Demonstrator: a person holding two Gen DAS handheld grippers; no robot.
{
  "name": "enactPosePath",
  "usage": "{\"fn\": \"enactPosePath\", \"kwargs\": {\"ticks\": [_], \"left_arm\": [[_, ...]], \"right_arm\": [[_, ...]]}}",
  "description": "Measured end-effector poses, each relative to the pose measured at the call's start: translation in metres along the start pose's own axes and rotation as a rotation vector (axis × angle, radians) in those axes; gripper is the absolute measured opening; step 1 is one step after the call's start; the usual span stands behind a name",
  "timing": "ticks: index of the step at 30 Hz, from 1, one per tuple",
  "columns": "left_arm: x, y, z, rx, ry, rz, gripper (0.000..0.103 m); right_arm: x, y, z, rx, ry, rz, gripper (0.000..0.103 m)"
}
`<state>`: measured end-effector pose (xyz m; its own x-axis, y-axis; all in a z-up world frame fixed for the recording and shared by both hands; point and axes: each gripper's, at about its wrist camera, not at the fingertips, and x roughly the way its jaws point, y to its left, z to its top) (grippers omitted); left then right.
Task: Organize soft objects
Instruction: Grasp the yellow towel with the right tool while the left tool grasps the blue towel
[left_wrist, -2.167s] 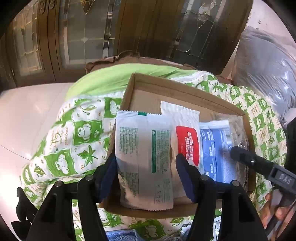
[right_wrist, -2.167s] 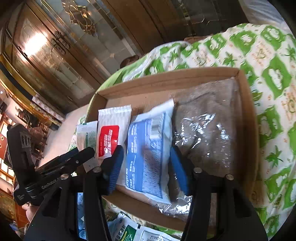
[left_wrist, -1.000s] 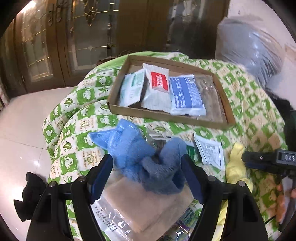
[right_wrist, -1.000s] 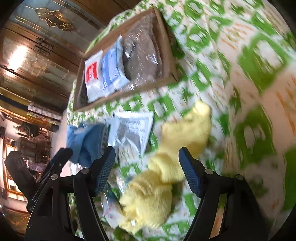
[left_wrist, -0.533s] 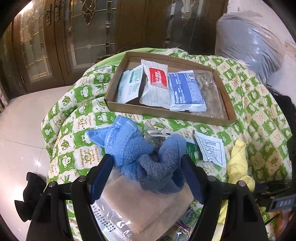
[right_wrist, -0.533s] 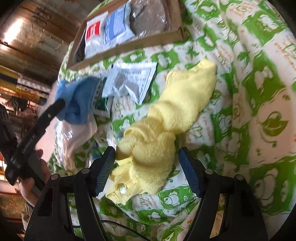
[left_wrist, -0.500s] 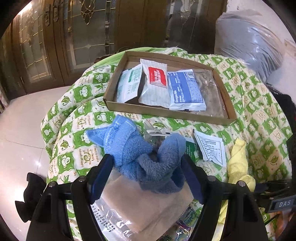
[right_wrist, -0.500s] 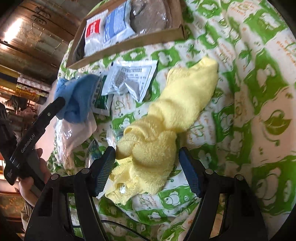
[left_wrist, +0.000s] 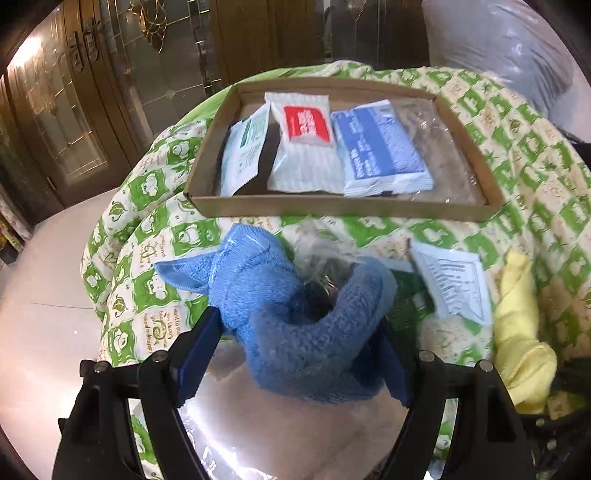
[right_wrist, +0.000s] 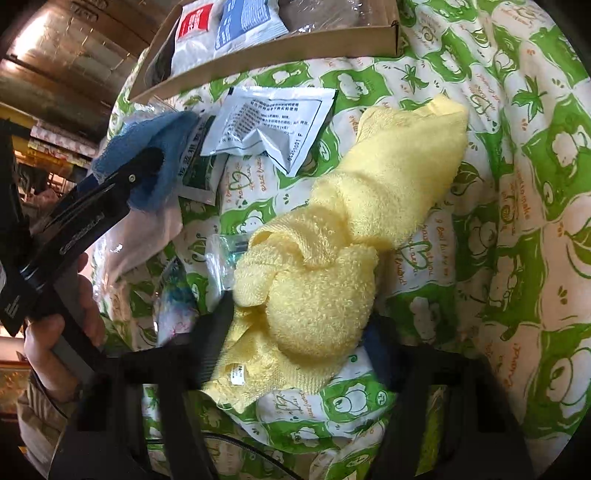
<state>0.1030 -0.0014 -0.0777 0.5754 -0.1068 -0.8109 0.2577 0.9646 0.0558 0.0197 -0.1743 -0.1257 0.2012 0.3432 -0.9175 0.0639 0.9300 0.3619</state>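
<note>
The left gripper straddles the crumpled blue towel, its jaws wide and closing slightly, pads at the towel's sides but not clearly pressing. The right gripper has its jaws closing around the near, bunched end of the yellow towel, whose long axis runs away and to the right; each hand is nearest its own towel. Both lie on a green-patterned cloth, near a cardboard tray of packets, before wooden glass-paned doors.
</note>
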Motion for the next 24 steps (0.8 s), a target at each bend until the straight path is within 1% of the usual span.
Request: {"fn": "enactPosePath", "kwargs": {"ticks": [1,2,3,4,5,6,7,8,10,12,14,19,21,23,24], "left_arm": [[0.001,0.003,0.000,-0.011,0.002,-0.006,0.065],[0.000,0.008,0.000,-0.036,-0.007,-0.027,0.047],[-0.001,0.012,0.001,-0.055,-0.012,-0.042,0.039],[-0.003,0.019,0.001,-0.089,-0.014,-0.065,0.035],[-0.004,0.025,0.002,-0.123,-0.015,-0.089,0.027],[-0.007,0.031,0.001,-0.152,-0.019,-0.113,0.021],[-0.011,0.037,0.000,-0.184,-0.023,-0.147,0.018],[-0.014,0.039,-0.001,-0.199,-0.027,-0.164,0.011],[-0.027,0.045,-0.004,-0.235,-0.050,-0.210,0.011],[-0.038,0.049,-0.006,-0.254,-0.080,-0.230,0.011],[-0.052,0.056,-0.010,-0.290,-0.118,-0.270,0.011],[-0.066,0.071,-0.018,-0.382,-0.157,-0.359,0.011],[-0.070,0.080,-0.022,-0.435,-0.173,-0.411,0.011],[-0.073,0.087,-0.024,-0.467,-0.186,-0.428,0.011],[-0.074,0.088,-0.025,-0.472,-0.188,-0.425,0.011]], "right_arm": [[0.001,0.000,0.000,0.001,0.000,-0.001,0.048],[0.001,0.000,0.001,0.004,-0.003,0.004,0.044],[0.000,0.000,0.001,0.005,-0.008,0.007,0.037],[-0.001,0.001,0.002,0.005,-0.013,0.016,0.036],[-0.003,0.001,0.002,0.004,-0.018,0.021,0.034],[-0.004,0.002,0.003,0.000,-0.023,0.024,0.033],[-0.006,0.005,0.003,-0.008,-0.031,0.031,0.033],[-0.009,0.006,0.004,-0.012,-0.038,0.040,0.032],[-0.020,0.006,0.004,-0.018,-0.064,0.061,0.032],[-0.028,0.009,0.006,-0.031,-0.100,0.071,0.032],[-0.036,0.011,0.008,-0.045,-0.136,0.074,0.032],[-0.048,0.008,0.012,-0.041,-0.206,0.105,0.032],[-0.053,0.004,0.013,-0.037,-0.226,0.112,0.032],[-0.058,0.003,0.014,-0.034,-0.251,0.116,0.032],[-0.060,0.001,0.013,-0.035,-0.256,0.115,0.032]]}}
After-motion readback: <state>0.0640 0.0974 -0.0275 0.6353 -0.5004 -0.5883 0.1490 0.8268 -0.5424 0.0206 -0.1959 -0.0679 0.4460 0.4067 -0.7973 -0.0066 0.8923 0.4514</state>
